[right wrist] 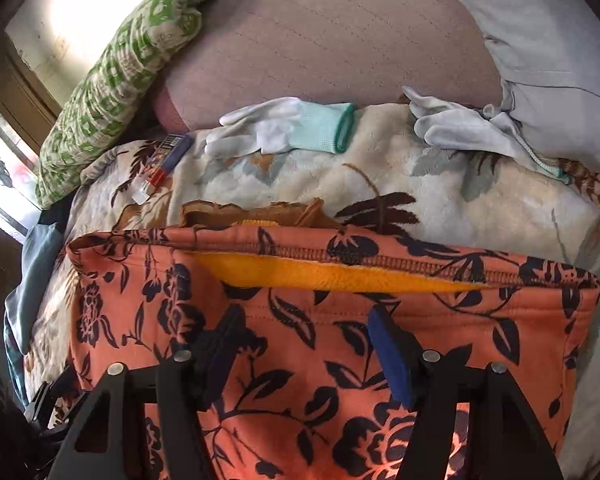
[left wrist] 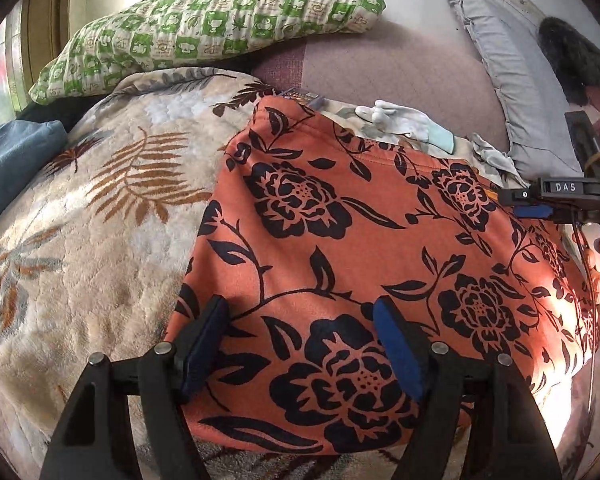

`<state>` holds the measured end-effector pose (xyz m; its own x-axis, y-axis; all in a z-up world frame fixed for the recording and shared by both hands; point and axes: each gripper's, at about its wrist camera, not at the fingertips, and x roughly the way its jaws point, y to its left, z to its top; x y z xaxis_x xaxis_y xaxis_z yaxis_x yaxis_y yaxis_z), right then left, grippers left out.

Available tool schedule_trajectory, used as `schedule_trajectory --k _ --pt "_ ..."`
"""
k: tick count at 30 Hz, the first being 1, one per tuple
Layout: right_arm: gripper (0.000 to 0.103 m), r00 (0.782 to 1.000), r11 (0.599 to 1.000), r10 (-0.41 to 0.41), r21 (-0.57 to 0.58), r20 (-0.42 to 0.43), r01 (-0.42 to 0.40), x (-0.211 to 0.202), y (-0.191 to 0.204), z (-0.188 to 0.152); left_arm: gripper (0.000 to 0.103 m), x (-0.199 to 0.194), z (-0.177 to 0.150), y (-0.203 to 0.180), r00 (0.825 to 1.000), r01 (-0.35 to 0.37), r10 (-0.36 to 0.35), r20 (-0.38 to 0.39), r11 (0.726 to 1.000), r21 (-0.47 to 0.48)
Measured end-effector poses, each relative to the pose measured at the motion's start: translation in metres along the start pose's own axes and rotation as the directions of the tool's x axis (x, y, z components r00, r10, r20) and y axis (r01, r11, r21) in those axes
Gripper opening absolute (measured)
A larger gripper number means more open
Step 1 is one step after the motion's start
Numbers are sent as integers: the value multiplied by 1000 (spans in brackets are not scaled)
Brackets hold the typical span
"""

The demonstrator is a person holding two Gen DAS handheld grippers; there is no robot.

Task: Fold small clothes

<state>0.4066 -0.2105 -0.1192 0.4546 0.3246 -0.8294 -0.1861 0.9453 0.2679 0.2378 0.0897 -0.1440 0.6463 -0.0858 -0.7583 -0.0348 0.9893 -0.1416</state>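
A leaf-print blanket [left wrist: 100, 200] covers the bed. At its far edge lie two white gloves [right wrist: 280, 128] [right wrist: 460, 128] and a small striped packet [right wrist: 168, 156]. Beyond the far left corner rests a green checked pillow [left wrist: 204, 28]; a grey pillow [left wrist: 512, 92] lies far right, mauve sheet [left wrist: 400, 60] between them. Blue cloth [left wrist: 16, 156] sits at the left edge.

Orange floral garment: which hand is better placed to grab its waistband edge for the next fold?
Probably right. The right gripper hovers open just short of the orange floral garment's waistband. The left gripper is open over the opposite end.
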Motion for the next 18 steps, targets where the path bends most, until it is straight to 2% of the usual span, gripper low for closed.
schedule_trajectory --k 3,6,7,9,11,14,17,18 --pt "65 999 997 -7 -83 -52 3 2 5 2 77 2 3 -2 1000 -5 5 -1 1000 -11" --pt "62 992 989 -73 -134 -106 59 22 11 2 77 4 4 -4 1000 -14 14 -2 1000 7" --pt "56 990 986 -95 -145 -103 80 26 12 1 77 3 4 -4 1000 -12 12 -1 1000 6" --pt "36 989 983 -116 -151 -93 101 25 17 3 77 4 5 -3 1000 -7 7 -3 1000 -1" --pt "9 987 981 -146 -136 -71 136 19 15 6 77 3 5 -2 1000 -5 5 -2 1000 -7" --pt "6 988 984 -152 -102 -23 149 6 11 9 77 1 6 0 1000 -6 6 2 1000 -15" --pt "6 982 982 -173 -69 71 178 -13 10 14 77 0 8 3 1000 -8 9 12 999 -34" --pt "6 983 985 -161 -43 84 165 -15 7 17 77 1 8 4 1000 -9 9 11 999 -37"
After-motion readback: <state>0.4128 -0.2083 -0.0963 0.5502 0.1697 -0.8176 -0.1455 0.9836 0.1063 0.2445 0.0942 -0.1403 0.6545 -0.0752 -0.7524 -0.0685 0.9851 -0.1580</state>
